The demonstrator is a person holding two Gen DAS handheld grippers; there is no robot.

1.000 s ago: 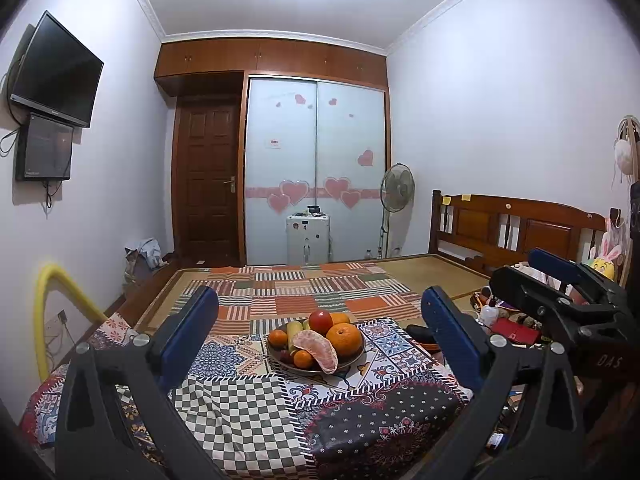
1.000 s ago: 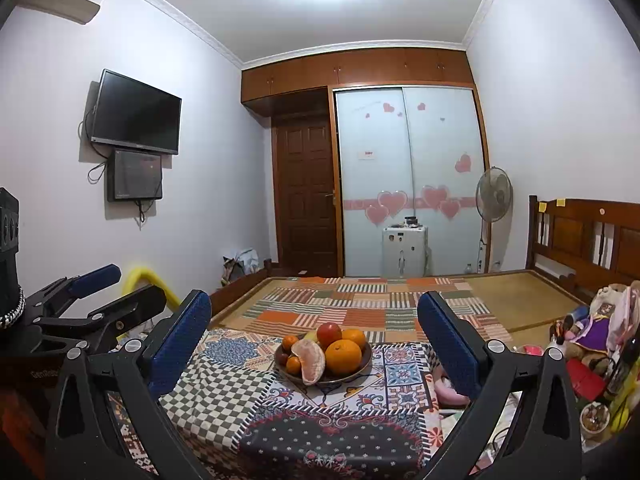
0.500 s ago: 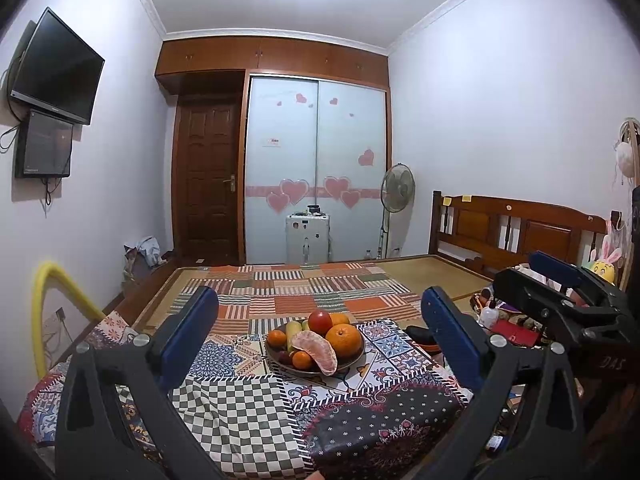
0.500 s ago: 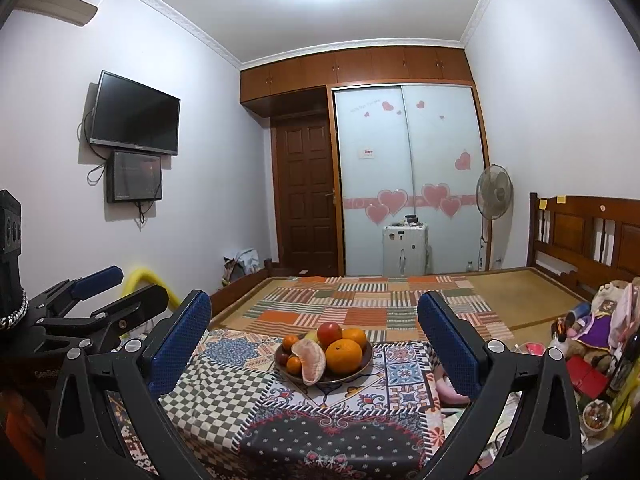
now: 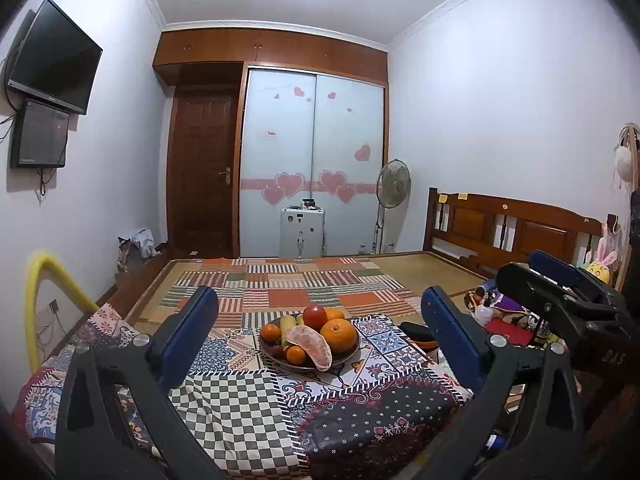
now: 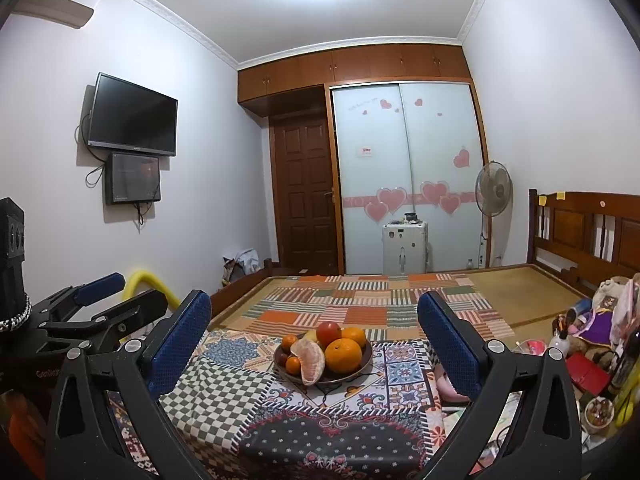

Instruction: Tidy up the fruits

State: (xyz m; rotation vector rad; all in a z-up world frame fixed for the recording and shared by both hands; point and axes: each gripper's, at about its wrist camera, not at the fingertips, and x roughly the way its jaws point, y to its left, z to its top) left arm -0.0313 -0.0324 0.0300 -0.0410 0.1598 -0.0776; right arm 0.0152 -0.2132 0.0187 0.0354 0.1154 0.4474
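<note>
A dark fruit bowl (image 5: 344, 358) stands on a patterned tablecloth (image 5: 240, 404) ahead of both grippers. It holds a big orange (image 5: 338, 335), a red apple (image 5: 315, 317), small tangerines (image 5: 271, 332), a peeled pomelo piece (image 5: 314, 346) and a yellow-green fruit (image 5: 287, 325). The bowl also shows in the right wrist view (image 6: 360, 368). My left gripper (image 5: 320, 320) is open and empty, well short of the bowl. My right gripper (image 6: 316, 324) is open and empty too. Each gripper shows at the edge of the other's view.
A bed with a patchwork blanket (image 5: 304, 284) and wooden headboard (image 5: 512, 228) lies behind the table. Toys and clutter (image 6: 588, 332) sit at the right. A yellow tube (image 5: 44, 276), a fan (image 5: 394, 188) and a white cabinet (image 5: 302, 232) stand further off.
Both views have shifted only slightly; the bowl sits a touch lower and nearer in frame. Both grippers stay open and empty.
</note>
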